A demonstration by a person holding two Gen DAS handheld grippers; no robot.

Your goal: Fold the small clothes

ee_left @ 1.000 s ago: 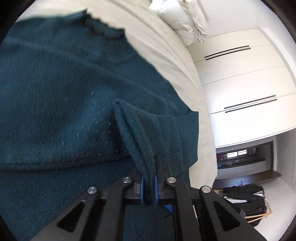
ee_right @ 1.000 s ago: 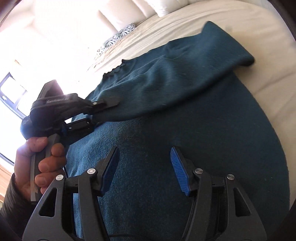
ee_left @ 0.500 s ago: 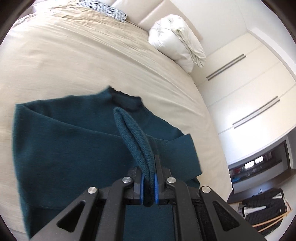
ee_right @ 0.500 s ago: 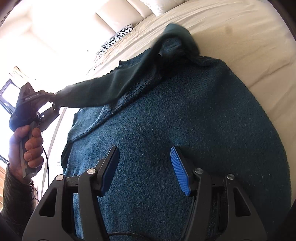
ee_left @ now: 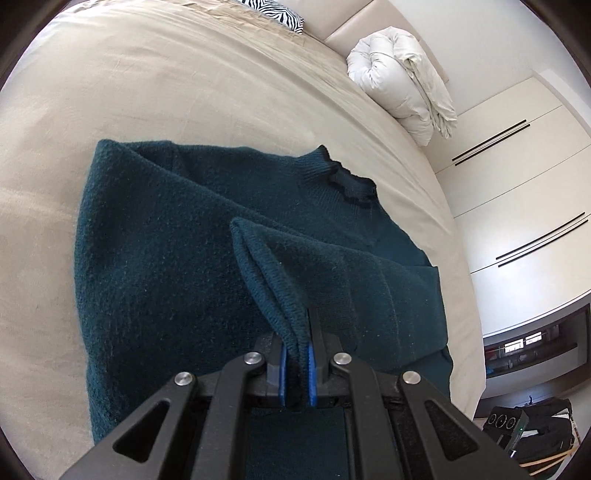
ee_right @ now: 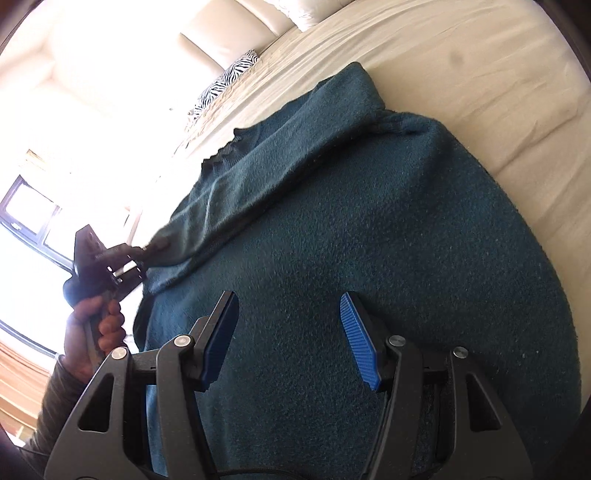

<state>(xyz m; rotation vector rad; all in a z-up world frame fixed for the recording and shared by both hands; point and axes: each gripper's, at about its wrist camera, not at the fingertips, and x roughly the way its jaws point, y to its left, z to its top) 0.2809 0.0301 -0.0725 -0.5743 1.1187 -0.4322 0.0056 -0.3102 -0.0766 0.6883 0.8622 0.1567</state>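
A dark teal knit sweater (ee_left: 166, 258) lies on the beige bed (ee_left: 147, 81), its neck (ee_left: 347, 184) toward the headboard. My left gripper (ee_left: 295, 354) is shut on the ribbed sleeve cuff (ee_left: 269, 280) and holds the sleeve over the sweater's body. In the right wrist view the sweater (ee_right: 369, 258) fills the middle, and the left gripper (ee_right: 147, 254) shows at the left, pulling the sleeve (ee_right: 266, 177) taut across it. My right gripper (ee_right: 288, 332) is open and empty, just above the sweater's body.
A rolled white duvet (ee_left: 402, 77) lies at the bed's far right corner. A zebra-print pillow (ee_left: 273, 14) sits by the headboard. White wardrobe doors (ee_left: 517, 184) stand to the right. A black bag (ee_left: 532, 435) lies on the floor beyond the bed edge.
My left gripper has lifted the sleeve off the body and carried it toward the sweater's left side, then lowered it. The right gripper has stayed open over the body.
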